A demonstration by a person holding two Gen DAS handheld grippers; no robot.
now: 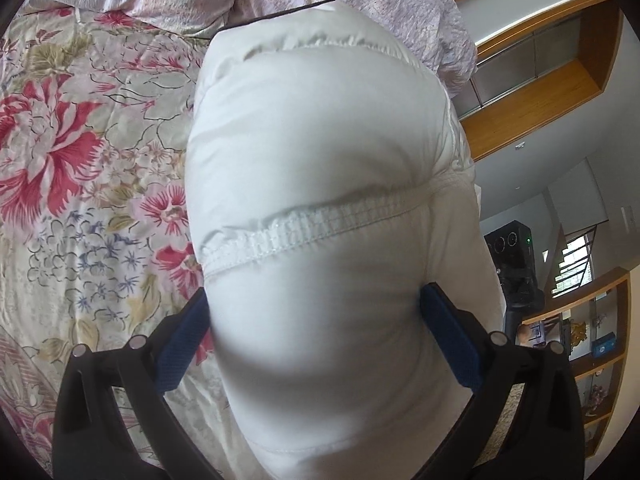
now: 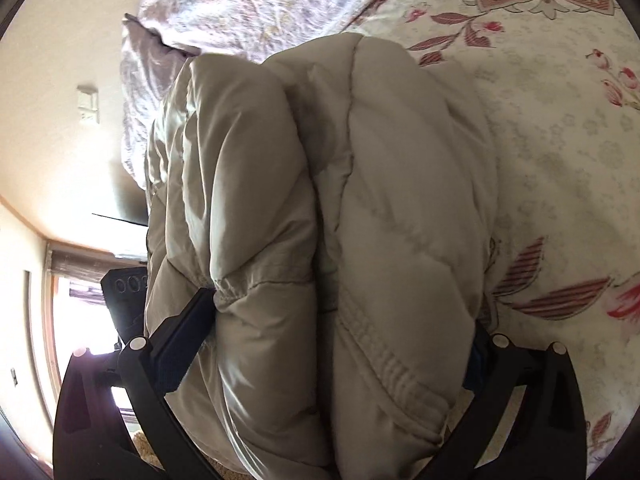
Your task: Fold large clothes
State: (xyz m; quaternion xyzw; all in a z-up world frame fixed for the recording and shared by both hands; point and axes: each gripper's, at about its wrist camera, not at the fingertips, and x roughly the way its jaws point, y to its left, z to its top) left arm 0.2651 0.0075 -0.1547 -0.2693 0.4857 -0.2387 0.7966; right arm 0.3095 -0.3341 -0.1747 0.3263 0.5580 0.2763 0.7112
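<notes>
The floral bedspread [image 1: 80,168] is the landmark: a puffy white down jacket [image 1: 320,184] is bunched above it, held off its surface at both ends. The left gripper [image 1: 316,344] squeezes a thick wad near a stitched elastic hem [image 1: 320,228]; the right gripper [image 2: 332,320] clamps two padded layers together. This looks like carrying a fold across. Next, I judge, lowering it flat onto the bedspread, short of the crumpled lilac quilt [image 1: 360,4] at its far end; open bedspread lies alongside.
</notes>
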